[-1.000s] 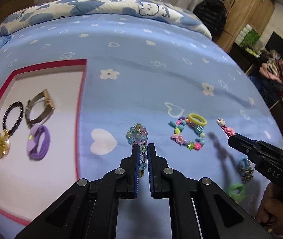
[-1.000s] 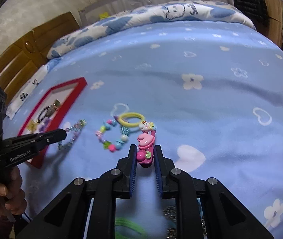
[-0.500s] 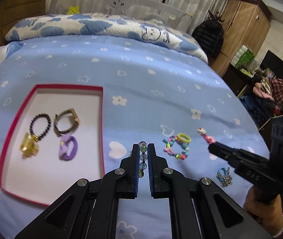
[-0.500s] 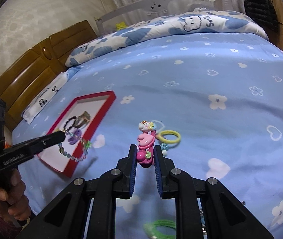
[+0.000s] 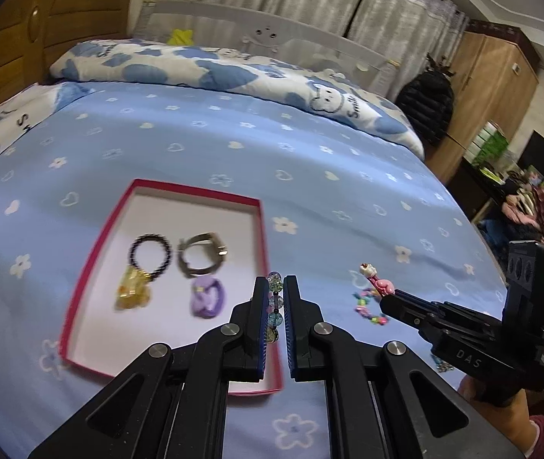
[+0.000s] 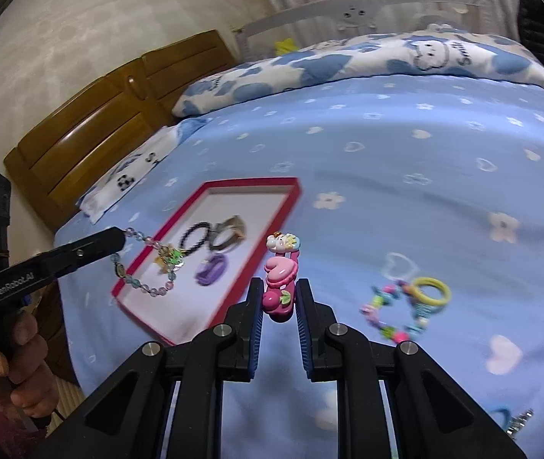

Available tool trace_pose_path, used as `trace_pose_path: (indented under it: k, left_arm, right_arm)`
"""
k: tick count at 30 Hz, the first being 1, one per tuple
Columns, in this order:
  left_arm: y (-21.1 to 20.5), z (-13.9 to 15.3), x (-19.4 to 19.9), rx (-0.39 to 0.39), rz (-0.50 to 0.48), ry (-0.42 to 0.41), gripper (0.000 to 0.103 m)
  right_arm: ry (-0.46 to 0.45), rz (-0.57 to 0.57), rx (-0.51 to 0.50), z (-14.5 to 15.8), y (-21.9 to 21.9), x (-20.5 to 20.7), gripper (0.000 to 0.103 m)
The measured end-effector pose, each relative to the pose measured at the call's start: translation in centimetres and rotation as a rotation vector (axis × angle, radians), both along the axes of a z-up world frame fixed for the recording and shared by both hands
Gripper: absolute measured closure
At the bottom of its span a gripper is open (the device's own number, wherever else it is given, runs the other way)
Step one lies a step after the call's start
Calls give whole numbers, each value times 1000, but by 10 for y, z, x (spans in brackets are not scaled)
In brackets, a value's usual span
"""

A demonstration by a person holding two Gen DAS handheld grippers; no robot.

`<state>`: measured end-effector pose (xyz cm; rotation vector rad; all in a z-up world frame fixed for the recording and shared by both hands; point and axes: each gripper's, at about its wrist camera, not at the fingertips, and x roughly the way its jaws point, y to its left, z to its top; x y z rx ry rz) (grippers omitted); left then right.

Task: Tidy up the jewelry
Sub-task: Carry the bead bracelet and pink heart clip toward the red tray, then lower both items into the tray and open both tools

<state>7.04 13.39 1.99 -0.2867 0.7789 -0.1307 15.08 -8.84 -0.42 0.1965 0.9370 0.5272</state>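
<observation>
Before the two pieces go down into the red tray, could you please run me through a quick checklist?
1. Left gripper shut on the glass bead bracelet: ok.
2. Right gripper shut on the pink hair clip: ok.
3. Bracelet hangs over the red tray: ok in the right wrist view.
4. Clip over the tray: not ok, it looks just outside the rim.
5. Free white floor in the tray near its front: ok.
6. Bracelet clear of the amber charm bracelet: cannot tell.

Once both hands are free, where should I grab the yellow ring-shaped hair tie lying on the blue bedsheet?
Pinch one side of the yellow ring-shaped hair tie's band from straight above, one finger inside the hole. It lies flat, and its left edge meets the multicoloured bead bracelet, so take the far right side.
</observation>
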Motion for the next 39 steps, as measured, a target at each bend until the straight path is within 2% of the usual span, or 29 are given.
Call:
trace_pose_path:
  k: [11,21,28,39]
  left_arm:
    - [31,-10,8,-6,77,43,97]
    - [58,-38,27,-29,140,103,97]
    - [76,-62,38,-33,199,159,97]
    - [86,-87,50,21,248,211,96]
  right_arm:
    - [38,115,29,-15,64,13,87]
    - [87,188,-10,-41,112,26,87]
    - [112,206,-54,-60,132,36,87]
    - [153,238,-115,-79,148,37,87]
